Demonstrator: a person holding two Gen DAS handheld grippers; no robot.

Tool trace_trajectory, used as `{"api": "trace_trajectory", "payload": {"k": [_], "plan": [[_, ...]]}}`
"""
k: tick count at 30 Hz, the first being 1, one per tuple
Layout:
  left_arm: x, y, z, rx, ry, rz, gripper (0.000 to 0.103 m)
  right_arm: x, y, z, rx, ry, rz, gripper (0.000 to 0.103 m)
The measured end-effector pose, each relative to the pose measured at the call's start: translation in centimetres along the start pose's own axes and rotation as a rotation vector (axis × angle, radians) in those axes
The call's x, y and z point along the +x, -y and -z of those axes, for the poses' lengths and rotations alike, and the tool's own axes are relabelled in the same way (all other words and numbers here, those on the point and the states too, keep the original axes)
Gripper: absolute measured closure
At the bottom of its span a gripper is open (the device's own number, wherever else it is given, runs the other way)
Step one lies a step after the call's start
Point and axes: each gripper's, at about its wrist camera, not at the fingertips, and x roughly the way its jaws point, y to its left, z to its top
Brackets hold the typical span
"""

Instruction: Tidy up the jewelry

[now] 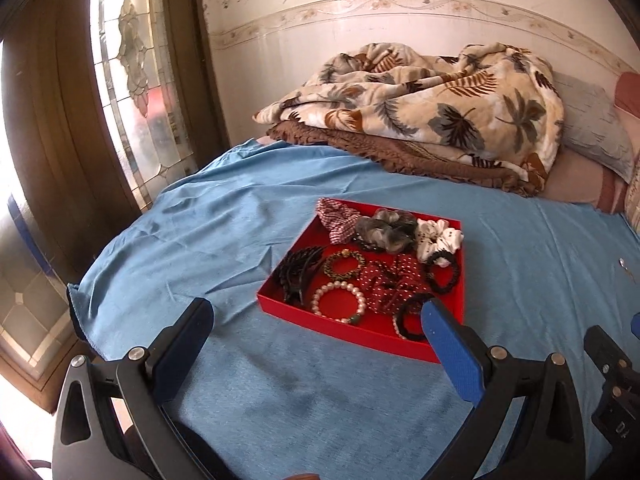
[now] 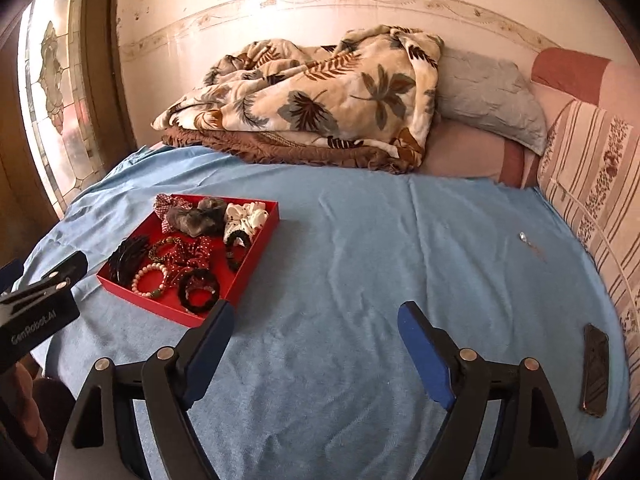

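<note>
Blue bedsheet (image 2: 340, 240) carries a red tray (image 1: 352, 330) just ahead of the left tongs (image 1: 316, 320), holding scrunchies (image 1: 386, 228), pearl bracelet (image 1: 339, 301), black hair claw (image 1: 298, 276), dotted bow (image 1: 394, 280). Both tongs spread apart, empty, tilted down; right tongs (image 2: 316, 320) over bare sheet, tray to their left.

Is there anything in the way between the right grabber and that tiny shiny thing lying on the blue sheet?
Nothing visible is. The right gripper is open and empty, and only bare blue sheet lies between it and the small shiny piece. The phone sits off to the side, nearer the striped cushion.
</note>
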Motion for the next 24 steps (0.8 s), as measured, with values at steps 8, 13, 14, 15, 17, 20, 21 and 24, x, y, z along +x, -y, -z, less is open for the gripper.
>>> {"api": "trace_trajectory", "payload": {"k": [8, 13, 14, 15, 17, 20, 21, 24], "plan": [[0.4, 0.8, 0.5, 0.019, -0.029, 0.039, 0.000, 0.4, -0.3, 0.3, -0.009, -0.020, 0.000, 0.016], [0.9, 0.9, 0.9, 0.018, -0.062, 0.081, 0.000, 1.1, -0.3, 0.7, -0.001, -0.049, 0.001, 0.016], [1.0, 0.8, 1.0, 0.017, -0.069, 0.089, 0.000, 1.1, -0.3, 0.7, -0.001, -0.053, 0.002, 0.016], [1.1, 0.8, 1.0, 0.016, -0.073, 0.095, 0.000, 1.3, -0.4, 0.8, -0.001, -0.058, 0.000, 0.016], [1.2, 0.8, 1.1, 0.009, -0.083, 0.111, 0.000, 1.5, -0.5, 0.9, -0.004, -0.070, 0.002, 0.016], [1.4, 0.6, 1.3, 0.002, -0.091, 0.128, 0.000, 1.9, -0.4, 1.1, -0.002, -0.084, 0.011, 0.016], [1.4, 0.6, 1.3, 0.001, -0.093, 0.131, 0.000, 1.9, -0.4, 1.3, 0.001, -0.087, 0.012, 0.016], [1.6, 0.4, 1.4, -0.011, -0.112, 0.146, 0.000, 1.9, -0.3, 1.3, 0.003, -0.089, 0.018, 0.016]]}}
